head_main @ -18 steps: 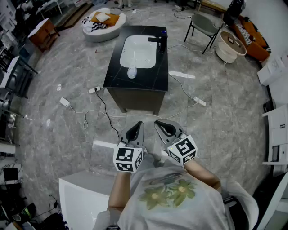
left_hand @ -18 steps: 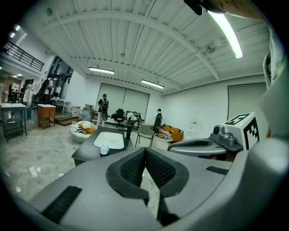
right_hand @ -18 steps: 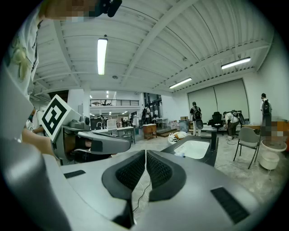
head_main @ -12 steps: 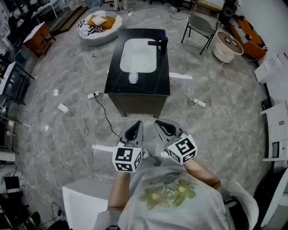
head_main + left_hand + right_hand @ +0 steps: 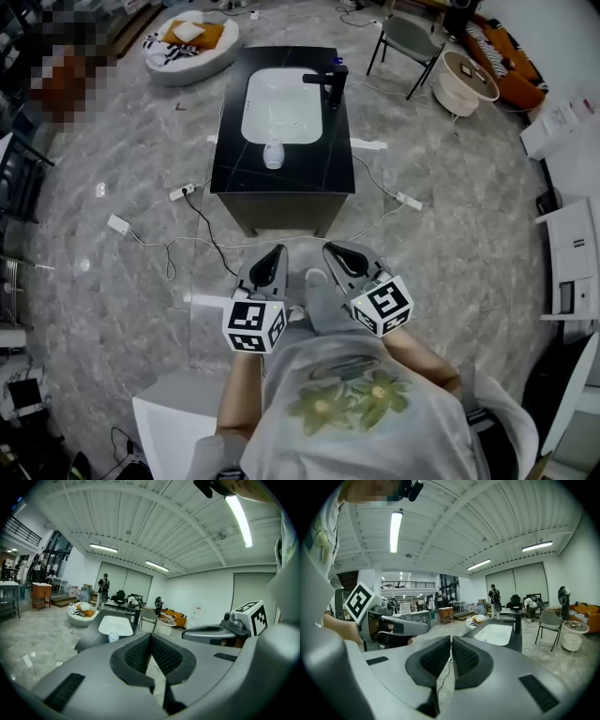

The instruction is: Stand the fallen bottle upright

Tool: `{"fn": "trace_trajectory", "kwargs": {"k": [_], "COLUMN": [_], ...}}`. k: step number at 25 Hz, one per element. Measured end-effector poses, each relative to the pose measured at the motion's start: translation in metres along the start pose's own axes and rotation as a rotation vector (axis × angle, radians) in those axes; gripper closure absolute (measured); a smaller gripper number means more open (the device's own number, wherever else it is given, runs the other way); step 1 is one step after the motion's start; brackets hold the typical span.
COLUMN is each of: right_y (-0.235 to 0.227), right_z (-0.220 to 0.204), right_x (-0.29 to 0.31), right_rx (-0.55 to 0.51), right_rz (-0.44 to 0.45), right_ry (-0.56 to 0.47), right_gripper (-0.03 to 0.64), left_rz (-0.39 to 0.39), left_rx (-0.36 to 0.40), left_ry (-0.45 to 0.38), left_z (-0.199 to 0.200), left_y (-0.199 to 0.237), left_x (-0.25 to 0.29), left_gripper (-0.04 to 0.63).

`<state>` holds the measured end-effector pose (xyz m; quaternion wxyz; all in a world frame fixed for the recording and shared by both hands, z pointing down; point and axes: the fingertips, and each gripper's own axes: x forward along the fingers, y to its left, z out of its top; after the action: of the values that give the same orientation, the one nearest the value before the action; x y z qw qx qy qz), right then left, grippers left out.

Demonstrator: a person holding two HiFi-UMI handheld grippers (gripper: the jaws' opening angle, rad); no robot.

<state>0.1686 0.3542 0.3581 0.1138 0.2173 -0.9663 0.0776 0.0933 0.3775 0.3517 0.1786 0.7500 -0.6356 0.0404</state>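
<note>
Black countertop point(image 5: 281, 187) on a free-standing vanity sits far ahead of the person, well apart from both grippers. A white basin point(image 5: 281, 98) is set into it, with a dark faucet point(image 5: 330, 84) at the basin's right. The pale bottle point(image 5: 273, 153) lies at the near rim of the basin, toward the near edge of the counter. It is too small here to tell which end is the cap. The left gripper view shows the same bottle point(image 5: 113, 637) far off, to the left of the jaws.

The left gripper point(image 5: 278, 253) and the right gripper point(image 5: 330, 250) are held side by side close to the person's body, over the grey marbled floor point(image 5: 112, 187). Each points forward and slightly down. In the left gripper view the ribbed pads point(image 5: 140, 654) are pressed together with nothing between them. The right gripper point(image 5: 451, 641) is likewise closed on nothing.

This looks like the approach stage, with the bottle untouched. The next move probably calls for stepping up to the near side of the vanity. One gripper must then spread its jaws, since neither can take the bottle as they stand.

Compared with the earlier frames, the vanity appears a little larger and nearer. The left gripper has drifted slightly left, the jaws remain closed, and the bottle has not moved on the counter.
</note>
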Motion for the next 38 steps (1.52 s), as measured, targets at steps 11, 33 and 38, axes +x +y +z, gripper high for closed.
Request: {"fn": "trace_trajectory", "kwargs": {"k": [11, 33, 38], "right_y": [-0.063, -0.223, -0.236], "right_z": [0.020, 0.054, 0.050], "right_x": [0.089, 0.249, 0.268], "right_rx": [0.026, 0.103, 0.129], "right_rz": [0.009, 0.147, 0.182], "right_ry": [-0.009, 0.030, 0.062], "right_gripper": [0.569, 0.569, 0.569], "left_rz": [0.006, 0.087, 0.084], "left_rx": [-0.003, 0.017, 0.015], "left_ry": [0.046, 0.169, 0.181], "left_z": [0.024, 0.070, 0.073], "left_y": [0.064, 0.187, 0.202], "left_x": [0.079, 0.259, 0.287], "left_gripper": [0.577, 0.577, 0.577]}}
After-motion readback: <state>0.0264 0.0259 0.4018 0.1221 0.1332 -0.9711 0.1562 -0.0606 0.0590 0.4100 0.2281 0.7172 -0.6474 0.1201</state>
